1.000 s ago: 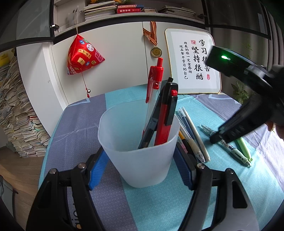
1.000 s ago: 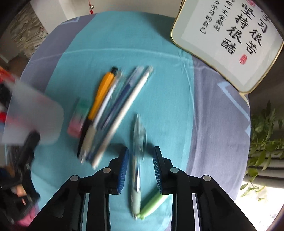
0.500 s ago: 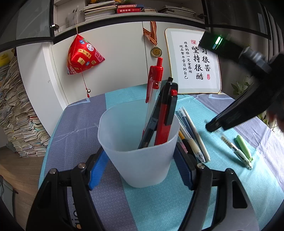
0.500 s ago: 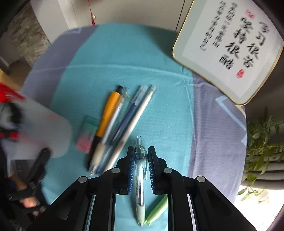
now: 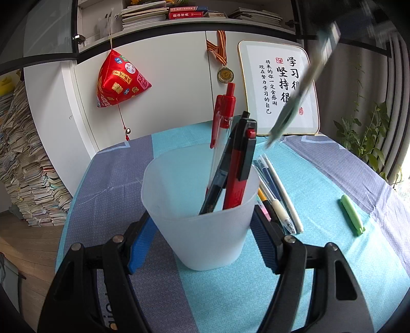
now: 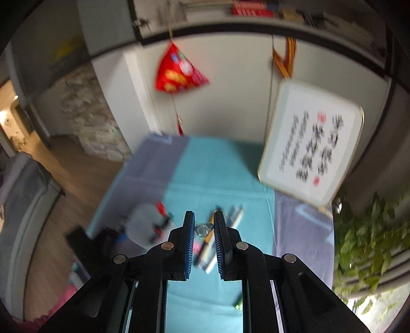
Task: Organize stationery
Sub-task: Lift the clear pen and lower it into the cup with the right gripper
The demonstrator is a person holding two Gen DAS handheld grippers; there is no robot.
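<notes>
Since the earlier frame the right gripper [image 6: 203, 228], jaws just closed, pinched the clear pen [image 5: 294, 102] and lifted it off the table. Light and slick, it hung gripped near one end. The left gripper [image 5: 202, 225] clamped the frosted cup [image 5: 202, 230].

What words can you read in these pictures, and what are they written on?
"学习 坚持" in big letters, the rest of that column hidden behind the lifted pen, on the framed calligraphy board.
"将来的你一定会感谢 现在努力学习的自己" in small letters, on the same board.
Red seal stamps on the board: too small to read.
Red book spines on the shelf: too small.
Patches on the red pouch: too small.
</notes>
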